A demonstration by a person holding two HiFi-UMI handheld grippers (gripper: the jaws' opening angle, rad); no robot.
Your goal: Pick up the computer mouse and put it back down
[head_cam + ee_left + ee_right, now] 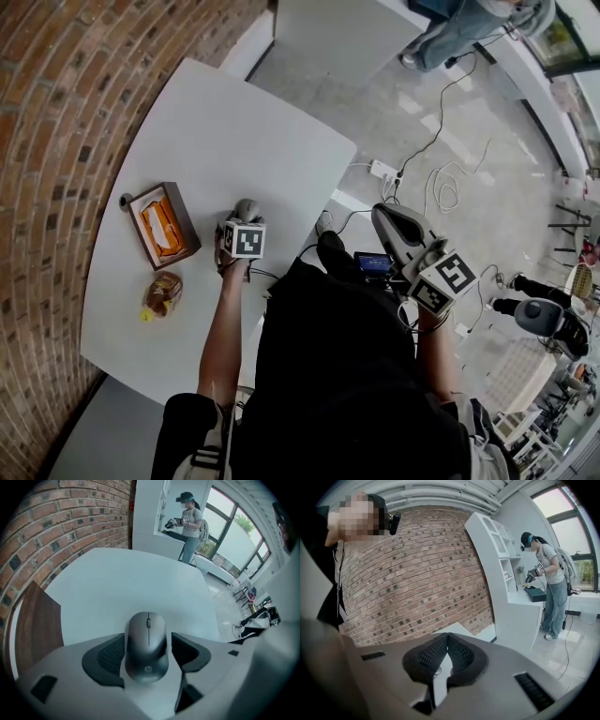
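The computer mouse [146,644] lies lengthwise between the jaws of the left gripper [147,637]. Its long axis runs along the gripper's own line. The scroll wheel and button end points away, toward the far end of the white table [136,581], and the rounded rear with its small logo faces the gripper body. It is a smooth, matte grey oval with a thin seam down the middle of the front half.

The two dark pads, ribbed in a fine grid, press in on its flanks, the right one only just. Whether the mouse rests on the tabletop or hangs just above it cannot be told. In the head view it sits near the table's right edge, right of an open wooden box [164,225] with an orange lining. A crinkled, clear packet [162,292] lies just below that box.

The right gripper [447,637] hangs off the table over the glossy floor, its ribbed pads meeting at the tips with nothing between them. A rough brick wall [417,573] stands behind.
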